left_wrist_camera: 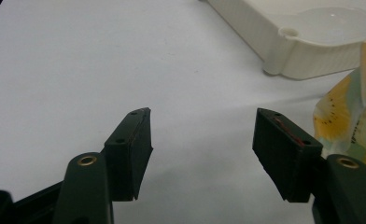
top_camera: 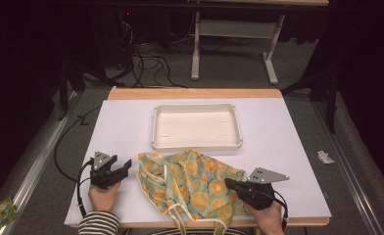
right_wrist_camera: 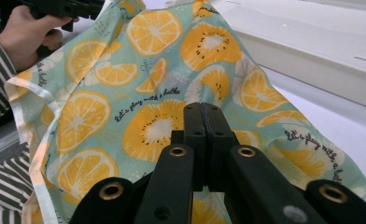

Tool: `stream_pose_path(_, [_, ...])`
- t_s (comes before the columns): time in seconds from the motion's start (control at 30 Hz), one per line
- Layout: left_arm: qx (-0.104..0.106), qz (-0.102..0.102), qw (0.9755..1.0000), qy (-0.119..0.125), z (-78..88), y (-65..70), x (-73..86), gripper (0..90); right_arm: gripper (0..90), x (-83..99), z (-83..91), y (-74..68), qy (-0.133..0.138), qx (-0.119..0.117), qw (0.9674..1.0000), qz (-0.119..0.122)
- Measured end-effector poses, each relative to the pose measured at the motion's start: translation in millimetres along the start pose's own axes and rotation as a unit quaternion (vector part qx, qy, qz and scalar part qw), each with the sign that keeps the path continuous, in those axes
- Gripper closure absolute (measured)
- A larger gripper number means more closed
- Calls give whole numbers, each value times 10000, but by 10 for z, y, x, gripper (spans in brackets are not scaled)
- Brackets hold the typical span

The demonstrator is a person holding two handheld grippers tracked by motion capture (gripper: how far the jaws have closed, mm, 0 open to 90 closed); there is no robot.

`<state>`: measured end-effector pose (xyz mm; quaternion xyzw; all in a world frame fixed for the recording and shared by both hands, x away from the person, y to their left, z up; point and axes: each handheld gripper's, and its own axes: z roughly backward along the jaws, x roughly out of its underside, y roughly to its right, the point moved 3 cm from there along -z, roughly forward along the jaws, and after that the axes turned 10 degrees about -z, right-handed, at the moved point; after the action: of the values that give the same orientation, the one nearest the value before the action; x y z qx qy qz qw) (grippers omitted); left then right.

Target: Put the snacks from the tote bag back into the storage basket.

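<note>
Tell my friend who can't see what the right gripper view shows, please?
The right gripper has its two black jaws shut together on a cloth printed with orange slices. Beside the cloth sits a white tray, and a hand in a striped sleeve holds the other gripper.

Bag handles — cut off below

The bag is pale green, printed with orange citrus slices and small black script, edged in cream. The tray is cream, the tabletop white, the sleeve black-and-white striped.
</note>
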<state>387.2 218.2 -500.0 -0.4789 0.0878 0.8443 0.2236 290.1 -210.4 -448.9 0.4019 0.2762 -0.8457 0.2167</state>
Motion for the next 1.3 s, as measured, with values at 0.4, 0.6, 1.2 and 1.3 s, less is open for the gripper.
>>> stream_pose_path(0.4, [300, -19, 9995, -54, 22, 87, -25, 383, 900, -70, 78, 84, 135, 192, 9997, 46])
stream_pose_path(0.6, [597, 216, 9977, 243, 179, 128, -88, 369, 900, -108, 90, 131, 196, 267, 9994, 67])
stream_pose_path(1.2, [955, -150, 9951, 193, 456, 417, -172, 300, 900, -160, 63, 227, 298, 418, 9987, -22])
stream_pose_path(1.3, [1016, -214, 9944, 173, 457, 486, -192, 296, 900, -170, 63, 229, 310, 440, 9985, -2])
